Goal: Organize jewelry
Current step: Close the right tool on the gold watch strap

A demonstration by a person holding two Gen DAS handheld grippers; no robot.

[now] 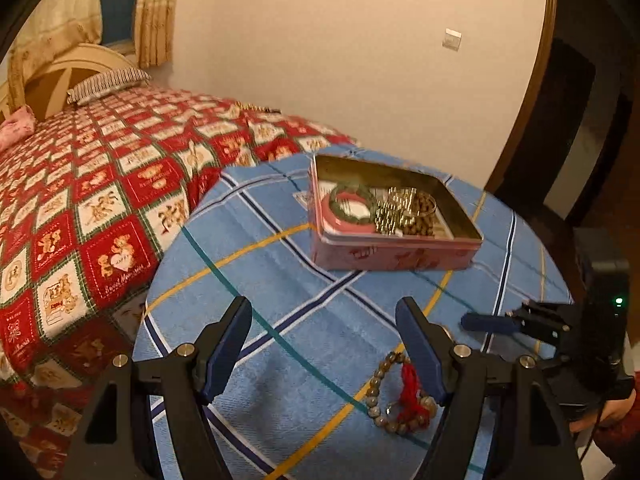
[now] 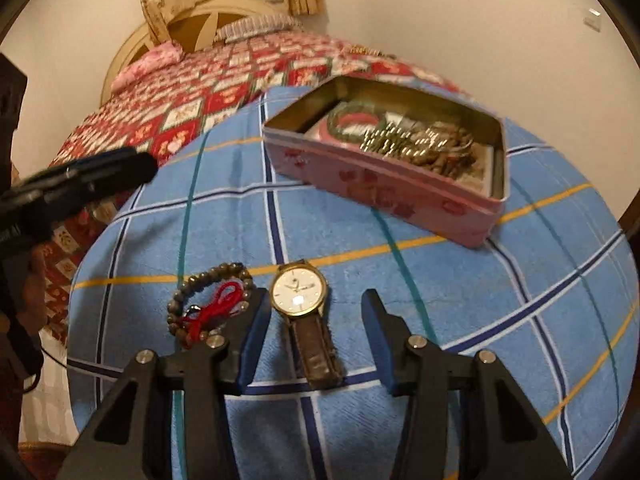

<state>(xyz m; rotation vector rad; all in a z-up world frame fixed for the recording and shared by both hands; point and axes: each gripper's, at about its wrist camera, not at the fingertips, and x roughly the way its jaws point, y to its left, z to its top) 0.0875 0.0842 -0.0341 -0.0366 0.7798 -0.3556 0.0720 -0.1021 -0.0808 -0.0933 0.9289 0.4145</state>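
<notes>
Blue checked surface next to a bed. On it: an open pink tin full of jewelry, a gold watch with a brown strap, and just beside it a bead bracelet with red string.

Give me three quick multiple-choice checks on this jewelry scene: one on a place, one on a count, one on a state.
1. Where does the wristwatch lie?
A. Inside the pink tin
B. On the blue plaid cloth, between the fingers of the right hand-held gripper
C. On the red quilt

2. How many jewelry pieces lie loose on the cloth outside the tin?
A. Two
B. Four
C. None

3. What state is the left hand-held gripper in?
A. Shut on the bead bracelet
B. Shut on nothing
C. Open, holding nothing

Key: 1 B, the watch rests on the blue plaid cloth ahead of the right hand-held gripper. 2 A, only the watch and the bead bracelet sit outside the pink tin. 3 C, the left hand-held gripper has its fingers spread wide.
</notes>
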